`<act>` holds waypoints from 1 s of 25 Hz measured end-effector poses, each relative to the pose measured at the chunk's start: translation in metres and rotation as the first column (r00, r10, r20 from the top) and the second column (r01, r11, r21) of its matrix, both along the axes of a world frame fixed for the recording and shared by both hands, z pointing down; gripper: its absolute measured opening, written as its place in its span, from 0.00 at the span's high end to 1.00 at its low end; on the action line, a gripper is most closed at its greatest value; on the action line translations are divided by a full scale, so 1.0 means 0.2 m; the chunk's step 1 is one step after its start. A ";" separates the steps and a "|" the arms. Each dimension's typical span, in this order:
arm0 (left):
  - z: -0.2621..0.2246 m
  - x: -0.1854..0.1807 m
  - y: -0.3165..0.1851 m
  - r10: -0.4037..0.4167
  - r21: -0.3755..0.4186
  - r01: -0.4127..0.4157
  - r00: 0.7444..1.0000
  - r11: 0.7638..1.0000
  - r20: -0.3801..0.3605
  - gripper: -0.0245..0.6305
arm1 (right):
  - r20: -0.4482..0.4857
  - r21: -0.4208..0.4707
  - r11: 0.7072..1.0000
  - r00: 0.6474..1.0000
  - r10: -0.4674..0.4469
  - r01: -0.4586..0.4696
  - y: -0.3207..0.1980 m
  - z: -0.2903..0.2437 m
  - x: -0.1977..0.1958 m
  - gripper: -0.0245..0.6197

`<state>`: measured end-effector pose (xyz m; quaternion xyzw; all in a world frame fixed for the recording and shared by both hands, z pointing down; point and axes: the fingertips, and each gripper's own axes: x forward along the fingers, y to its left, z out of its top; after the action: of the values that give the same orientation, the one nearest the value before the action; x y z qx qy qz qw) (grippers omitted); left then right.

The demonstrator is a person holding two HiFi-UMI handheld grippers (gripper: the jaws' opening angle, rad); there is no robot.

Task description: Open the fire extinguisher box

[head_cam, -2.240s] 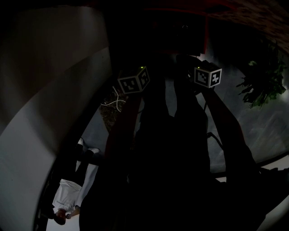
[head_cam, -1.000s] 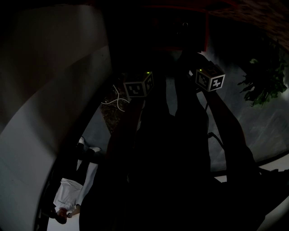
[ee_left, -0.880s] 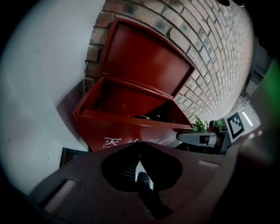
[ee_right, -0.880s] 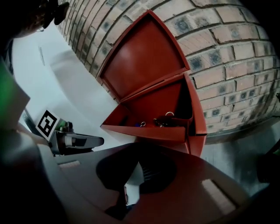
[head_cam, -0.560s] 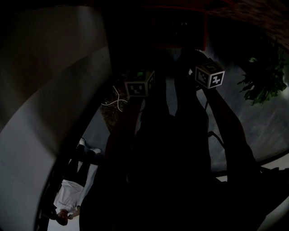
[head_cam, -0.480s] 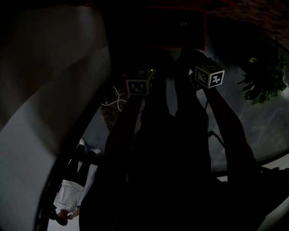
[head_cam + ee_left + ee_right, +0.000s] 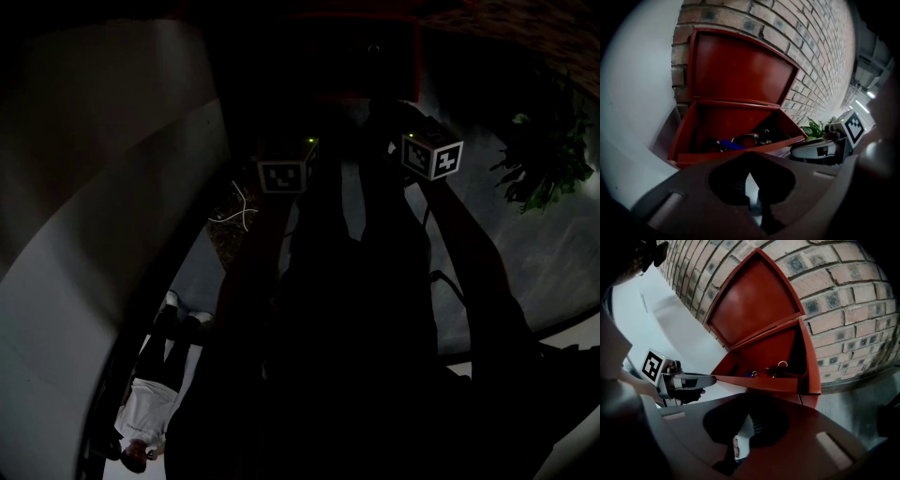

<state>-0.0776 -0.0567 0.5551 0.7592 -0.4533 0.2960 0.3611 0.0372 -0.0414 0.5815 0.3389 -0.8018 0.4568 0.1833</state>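
though black in the head view, red box [image 7: 740, 70] lid-up in gripper views; left claw [image 7: 750, 180], right claw [image 7: 745, 425] closed empty

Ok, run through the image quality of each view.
Head view: heavily underexposed, mostly black silhouettes. Left gripper view: well lit, fire extinguisher box sharp, brick wall bowed by fisheye, dark corners, near foreground blurred. Right gripper view: same fisheye bending and vignette, box crisp, foreground shadowed and soft.

Left hand-held gripper [image 7: 750, 171] bears a black-and-white marker cube [image 7: 283, 175].
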 end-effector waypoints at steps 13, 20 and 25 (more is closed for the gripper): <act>0.02 0.00 0.01 0.079 -0.024 -0.078 0.994 0.997 0.069 0.96 | -0.070 0.126 0.988 0.994 -0.081 0.089 -0.01 -0.17 0.03 0.97; 0.01 0.01 0.01 0.089 -0.033 -0.087 0.994 0.996 0.062 0.96 | -0.286 0.225 0.932 0.933 -0.217 0.285 -0.09 -0.17 -0.08 0.97; 0.02 0.01 0.01 0.096 -0.034 -0.094 0.993 0.995 0.061 0.96 | -0.253 0.193 0.949 0.947 -0.198 0.250 -0.10 -0.15 -0.08 0.97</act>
<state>-0.0748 -0.0539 0.5586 0.7645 -0.4231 0.3437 0.3441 0.0211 -0.0615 0.5515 0.3139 -0.8546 0.2978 0.2870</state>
